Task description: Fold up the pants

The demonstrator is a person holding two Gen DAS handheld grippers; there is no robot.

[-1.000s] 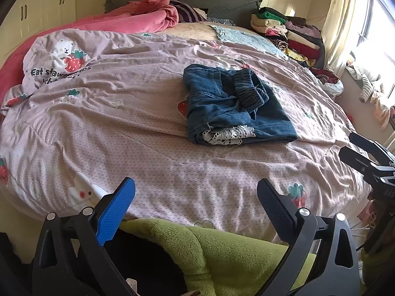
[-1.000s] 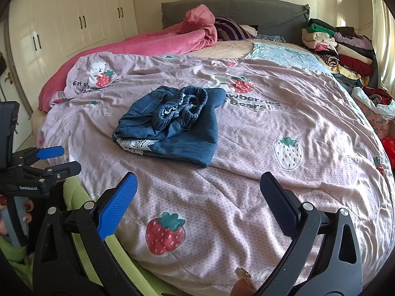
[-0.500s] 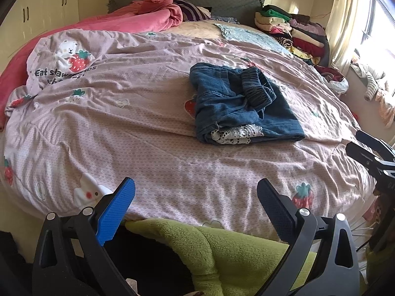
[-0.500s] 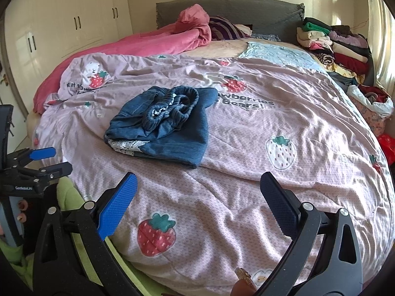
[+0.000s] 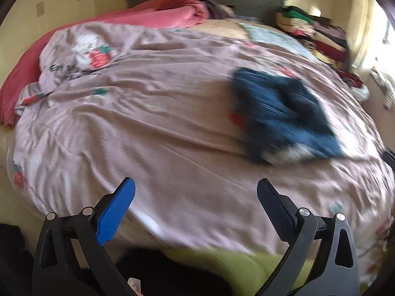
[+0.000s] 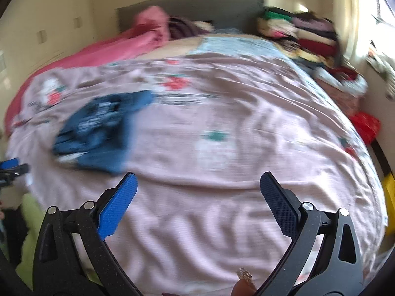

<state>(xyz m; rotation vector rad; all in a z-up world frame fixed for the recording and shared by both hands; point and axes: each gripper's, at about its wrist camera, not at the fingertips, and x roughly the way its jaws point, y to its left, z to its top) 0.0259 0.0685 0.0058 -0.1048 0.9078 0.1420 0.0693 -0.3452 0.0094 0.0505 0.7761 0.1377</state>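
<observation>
Lying on the pinkish-mauve strawberry-print duvet [image 5: 153,128] of the bed, the folded blue denim pants [image 5: 284,113] are sitting in a compact bundle with a bit of white lace trim showing at the near edge. In the left wrist view they are appearing to the right of centre; in the right wrist view the same pants [image 6: 98,133] are appearing far to the left. Both views are smearing with motion blur, so fine detail is getting lost.

The left claw [image 5: 196,208] is hanging wide open with nothing between its blue and black pads, well apart from the pants, over the near edge of the bed. The right claw [image 6: 198,203] is likewise gaping open and empty, above bare duvet, with the pants off to its left. The left claw's blue tip [image 6: 9,164] is peeking in at the left edge of the right wrist view.

Nothing is lying between either claw and the pants except wrinkled duvet. A crumpled pink blanket [image 5: 170,14] is bunching near the grey headboard [image 6: 197,7]. A stack of folded clothes [image 6: 298,29] is sitting at the bed's far right corner. A lime-green fleecy fabric [image 5: 246,261] is showing below the bed's near edge.
</observation>
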